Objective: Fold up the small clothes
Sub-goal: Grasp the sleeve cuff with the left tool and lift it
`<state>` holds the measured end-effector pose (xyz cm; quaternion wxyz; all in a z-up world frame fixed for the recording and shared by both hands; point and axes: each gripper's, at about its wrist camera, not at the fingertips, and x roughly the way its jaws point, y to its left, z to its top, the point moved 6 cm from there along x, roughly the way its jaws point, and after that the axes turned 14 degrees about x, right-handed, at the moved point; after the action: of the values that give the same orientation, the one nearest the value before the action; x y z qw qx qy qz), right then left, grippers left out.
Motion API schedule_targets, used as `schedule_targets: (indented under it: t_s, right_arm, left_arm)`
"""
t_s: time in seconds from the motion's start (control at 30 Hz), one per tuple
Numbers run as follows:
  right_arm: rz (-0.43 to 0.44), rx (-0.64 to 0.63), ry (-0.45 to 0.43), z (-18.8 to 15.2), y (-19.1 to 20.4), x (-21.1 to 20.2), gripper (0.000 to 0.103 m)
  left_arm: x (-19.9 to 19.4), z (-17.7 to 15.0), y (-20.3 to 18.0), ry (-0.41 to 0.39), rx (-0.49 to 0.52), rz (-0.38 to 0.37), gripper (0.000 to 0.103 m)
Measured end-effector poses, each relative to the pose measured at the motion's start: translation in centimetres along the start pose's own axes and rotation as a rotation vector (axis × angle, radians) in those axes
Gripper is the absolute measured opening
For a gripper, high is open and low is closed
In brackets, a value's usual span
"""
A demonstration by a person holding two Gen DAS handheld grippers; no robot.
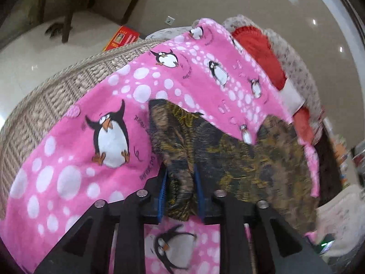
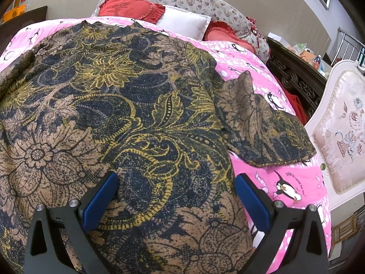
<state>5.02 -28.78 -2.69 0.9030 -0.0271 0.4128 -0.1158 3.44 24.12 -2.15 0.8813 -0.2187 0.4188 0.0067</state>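
Two blue pads [image 1: 162, 196] on the left gripper [image 1: 180, 194], drawn in tight on a bunched fold of the patterned garment [image 1: 239, 159], cloth pinched between them and spilling below the black frame. Lifted at that fold, with the rest of the brown, navy and yellow floral fabric trailing off to the right over the pink penguin blanket [image 1: 68, 159]. Blurred at its far edge. Beyond the blanket's left side, a woven wicker-like edge [image 1: 45, 100]; further off, a red box [image 1: 121, 37] on the pale floor.

Spread wide apart on the right gripper [image 2: 176, 196], blue fingers [image 2: 100, 202] hovering over the lower part of the same patterned garment [image 2: 114, 105], gripping nothing. Contact with the cloth not clear from this view. Laid out flat across the pink penguin blanket [image 2: 289, 182], one short sleeve [image 2: 267, 130] sticking out to the right, collar end toward the pillows. Near the head of the bed, a red heart-shaped cushion [image 2: 130, 8], a white pillow [image 2: 184, 24] just beside it, and a floral cushion [image 2: 196, 2] behind both. Off the bed's right side, a white upholstered chair [image 2: 342, 132] and a dark carved piece of furniture [image 2: 296, 77].
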Motion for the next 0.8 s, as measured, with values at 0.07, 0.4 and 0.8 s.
schedule_targets:
  t_s: [0.07, 0.4, 0.8]
  right_arm:
    - [0.001, 0.0, 0.001, -0.1, 0.1, 0.0, 0.103]
    - [0.0, 0.0, -0.001, -0.2, 0.2, -0.1, 0.103]
    - [-0.059, -0.047, -0.028, 0.1, 0.5, -0.4, 0.103]
  left_arm:
    - [0.5, 0.0, 0.5, -0.004, -0.01, -0.001, 0.004]
    - [-12.0, 5.8, 4.5, -0.381, -0.096, 0.308, 0.0]
    - [-7.6, 7.1, -13.9, -0.365, 0.274, 0.085, 0.0]
